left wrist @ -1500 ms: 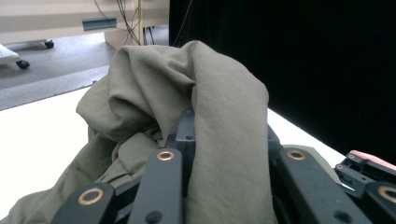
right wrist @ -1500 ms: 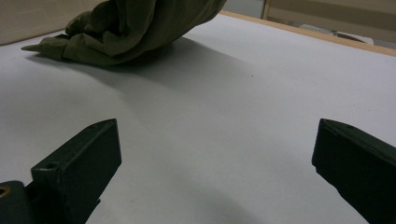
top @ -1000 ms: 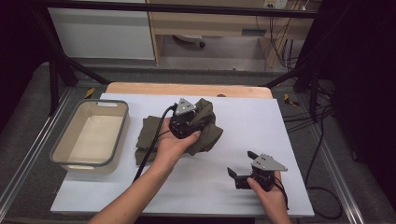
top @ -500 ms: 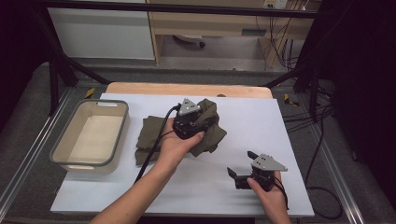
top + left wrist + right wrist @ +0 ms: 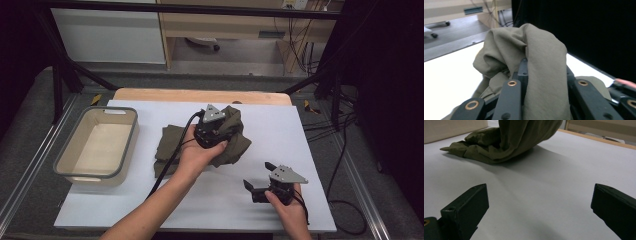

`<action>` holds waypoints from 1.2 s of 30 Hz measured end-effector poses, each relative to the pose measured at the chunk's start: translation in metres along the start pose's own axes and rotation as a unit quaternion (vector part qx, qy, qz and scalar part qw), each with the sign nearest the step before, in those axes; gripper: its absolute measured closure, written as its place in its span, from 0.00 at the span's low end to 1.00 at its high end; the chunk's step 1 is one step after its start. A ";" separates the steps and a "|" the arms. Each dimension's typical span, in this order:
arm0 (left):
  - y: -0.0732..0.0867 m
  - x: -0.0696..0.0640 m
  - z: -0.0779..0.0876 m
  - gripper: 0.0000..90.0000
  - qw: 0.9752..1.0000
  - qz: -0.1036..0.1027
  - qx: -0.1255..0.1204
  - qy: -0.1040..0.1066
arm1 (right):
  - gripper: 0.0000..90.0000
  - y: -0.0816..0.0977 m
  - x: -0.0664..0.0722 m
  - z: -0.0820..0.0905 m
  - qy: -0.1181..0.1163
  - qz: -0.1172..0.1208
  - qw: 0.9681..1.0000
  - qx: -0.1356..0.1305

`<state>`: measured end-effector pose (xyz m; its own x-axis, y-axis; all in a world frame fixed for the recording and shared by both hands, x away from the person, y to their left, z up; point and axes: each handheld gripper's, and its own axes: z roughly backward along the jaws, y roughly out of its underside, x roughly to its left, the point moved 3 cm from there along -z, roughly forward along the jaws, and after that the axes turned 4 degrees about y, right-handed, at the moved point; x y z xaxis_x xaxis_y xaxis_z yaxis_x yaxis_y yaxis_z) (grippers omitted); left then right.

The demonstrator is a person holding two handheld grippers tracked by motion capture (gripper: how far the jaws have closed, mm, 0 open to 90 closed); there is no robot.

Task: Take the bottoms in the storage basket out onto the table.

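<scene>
An olive-green cloth (image 5: 237, 145) lies crumpled in the middle of the white table sheet (image 5: 285, 125). My left gripper (image 5: 225, 131) is shut on a fold of it, and that fold is lifted off the table. In the left gripper view the cloth (image 5: 541, 57) drapes over and between the black jaws, hiding their tips. My right gripper (image 5: 259, 176) rests low near the front right of the sheet, open with nothing between its jaws. In the right gripper view (image 5: 539, 202) the cloth (image 5: 509, 137) sits well ahead, apart from the jaws.
A beige bin (image 5: 133, 136) with a grey rim stands at the left of the sheet. A wooden board edge (image 5: 200, 95) runs along the back. Cables hang off the right side of the table.
My left gripper has drifted slightly to the right with the cloth fold still in it. The right gripper has not moved.
</scene>
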<state>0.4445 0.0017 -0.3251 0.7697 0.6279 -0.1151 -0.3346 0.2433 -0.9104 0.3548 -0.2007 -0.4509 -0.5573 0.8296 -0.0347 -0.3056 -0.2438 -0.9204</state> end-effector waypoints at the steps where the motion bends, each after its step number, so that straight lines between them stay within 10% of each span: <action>1: 0.000 0.003 -0.001 0.77 1.000 -0.001 -0.002 -0.004 | 0.02 0.000 0.000 0.000 0.000 0.000 1.000 0.000; 22: 0.019 0.040 -0.020 0.75 0.998 0.005 0.031 -0.047 | 0.03 0.000 0.001 0.000 -0.005 -0.001 1.000 0.001; 28: 0.024 0.052 -0.024 0.39 0.998 0.022 0.039 -0.048 | 0.03 0.000 0.001 0.001 -0.007 0.000 1.000 -0.001; 36: 0.027 0.060 -0.012 0.21 0.997 0.025 0.022 -0.063 | 0.02 0.000 0.002 0.000 -0.006 0.002 1.000 0.001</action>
<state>0.4883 0.0371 -0.3611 0.6782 0.7270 -0.1076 -0.3975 0.2398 -0.8857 0.3531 -0.1990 -0.4508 -0.5679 0.8224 -0.0335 -0.3044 -0.2477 -0.9198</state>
